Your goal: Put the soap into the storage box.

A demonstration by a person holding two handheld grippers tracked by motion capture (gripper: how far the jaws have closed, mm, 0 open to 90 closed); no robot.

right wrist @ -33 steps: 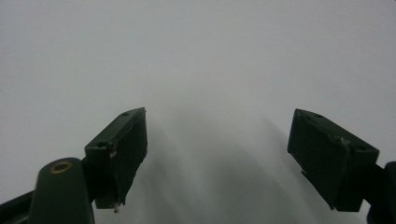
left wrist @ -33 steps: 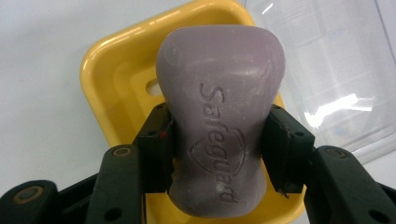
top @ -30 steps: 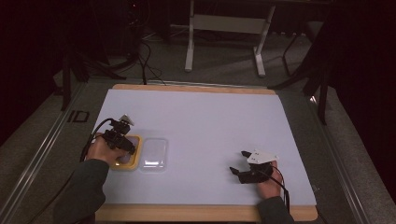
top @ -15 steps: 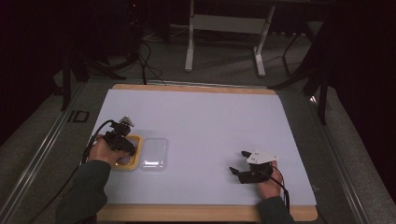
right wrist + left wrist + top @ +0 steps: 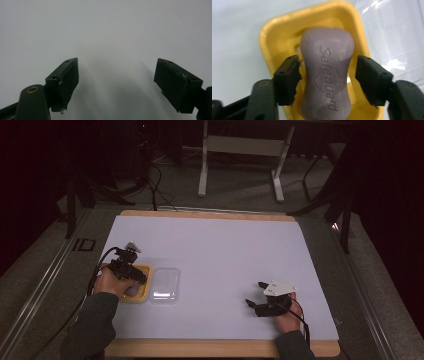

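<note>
Left gripper [image 5: 327,82], jaws apart, is straddling the purple moulded soap bar [image 5: 326,75] in the yellow plastic dish [image 5: 269,37]; centring both pads looks wise. Right gripper [image 5: 125,85] is idling apart.

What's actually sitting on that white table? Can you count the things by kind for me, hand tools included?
Soap bars: 1, the purple soap bar
Yellow soap dishes: 1, the yellow dish under the soap
Clear plastic lids: 1, the clear lid beside the dish
Hand-held grippers: 2, left gripper and right gripper
Total: 5
</note>
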